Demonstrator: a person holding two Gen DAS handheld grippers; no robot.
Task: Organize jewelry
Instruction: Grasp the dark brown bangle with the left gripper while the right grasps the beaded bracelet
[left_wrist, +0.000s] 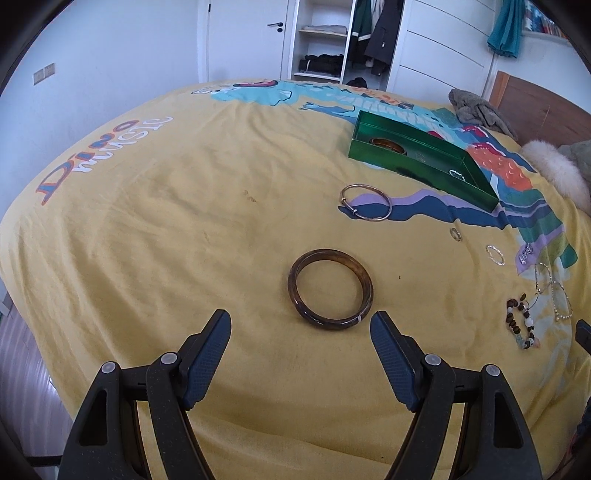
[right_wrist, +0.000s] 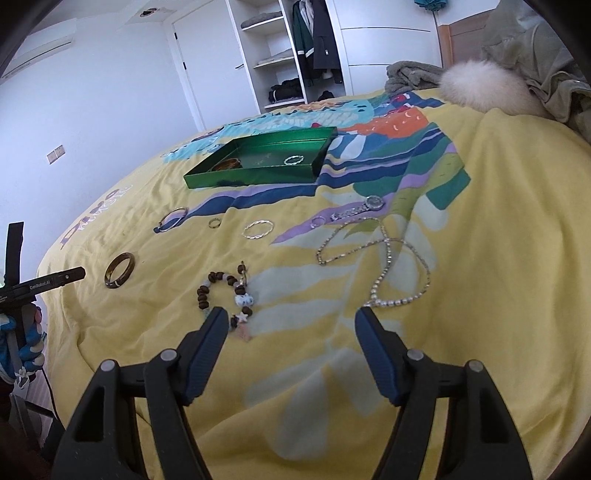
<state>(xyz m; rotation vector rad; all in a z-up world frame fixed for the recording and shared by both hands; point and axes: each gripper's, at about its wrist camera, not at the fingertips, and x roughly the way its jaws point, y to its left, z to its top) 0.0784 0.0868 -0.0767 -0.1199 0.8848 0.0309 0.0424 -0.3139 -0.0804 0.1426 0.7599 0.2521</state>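
Jewelry lies scattered on a yellow printed bedspread (left_wrist: 184, 206). A brown glossy bangle (left_wrist: 330, 290) sits just ahead of the wide-open, empty left claw (left_wrist: 300, 325). The right claw (right_wrist: 290, 321), also wide and empty, hovers by a brown beaded bracelet (right_wrist: 225, 291). A thin metal bangle (left_wrist: 365, 202) lies between the brown bangle and a green shallow tray (left_wrist: 417, 168).

Bedroom, yellow bedspread (left_wrist: 184, 221), open wardrobe (left_wrist: 321, 40)
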